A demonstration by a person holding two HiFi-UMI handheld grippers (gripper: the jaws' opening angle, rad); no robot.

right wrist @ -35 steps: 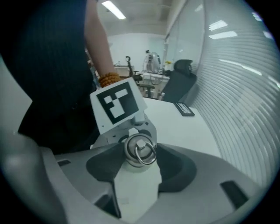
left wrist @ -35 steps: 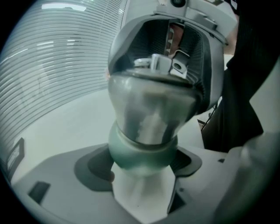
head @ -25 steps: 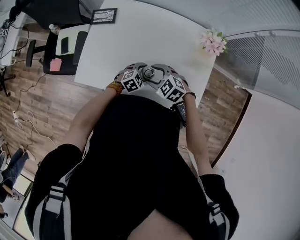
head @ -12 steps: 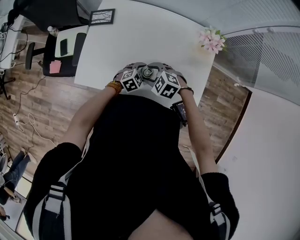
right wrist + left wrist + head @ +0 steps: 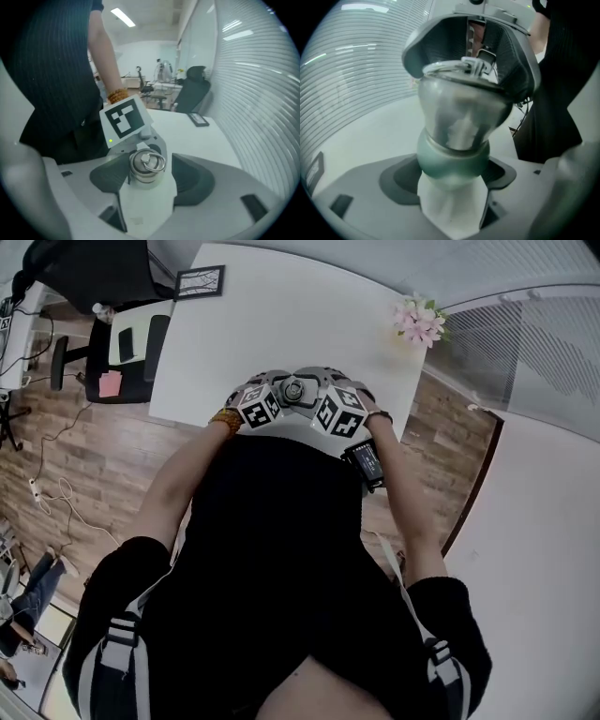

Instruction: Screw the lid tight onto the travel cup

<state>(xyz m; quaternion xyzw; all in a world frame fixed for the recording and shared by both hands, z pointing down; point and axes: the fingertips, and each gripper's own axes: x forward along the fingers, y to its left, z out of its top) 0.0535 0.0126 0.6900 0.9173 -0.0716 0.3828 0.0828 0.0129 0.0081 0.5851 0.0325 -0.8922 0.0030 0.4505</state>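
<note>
While the left claw [image 5: 451, 172] is clamped on the travel cup [image 5: 459, 117], with its dark pads [image 5: 398, 180] pressed to either side of the green band [image 5: 452, 161] low on the steel body, the right claw [image 5: 149, 177] reaches over the top of the cup with the lid [image 5: 147, 163] between its own pads. That right claw has just been opening. In the right gripper view the lid lies close against the pad on the left, and a clear gap shows between it and the pad on the right, so this claw is open and squeezes nothing. The lid is silver and sits on the mouth of the cup, with a small metal ring [image 5: 153, 161] lying across its top; how far it is screwed down cannot be told. From the left gripper view the cup rises away from the camera, green band nearest, and the right claw hoods its upper end.

Seen from the head view, both claws meet at the near edge of the white counter [image 5: 281, 324], just in front of the person's body. Their marker cubes [image 5: 262, 406] sit side by side and the lid shows between them. Whether the cup's base rests on the counter cannot be seen. A bracelet [image 5: 228, 418] circles the left wrist and a watch [image 5: 366, 461] the right. Pink flowers [image 5: 419, 320] stand at the far right corner of the counter, and a framed picture [image 5: 200, 280] lies at the far left corner. A black office chair [image 5: 141, 334] stands beside the counter on the wooden floor [image 5: 94, 456]
</note>
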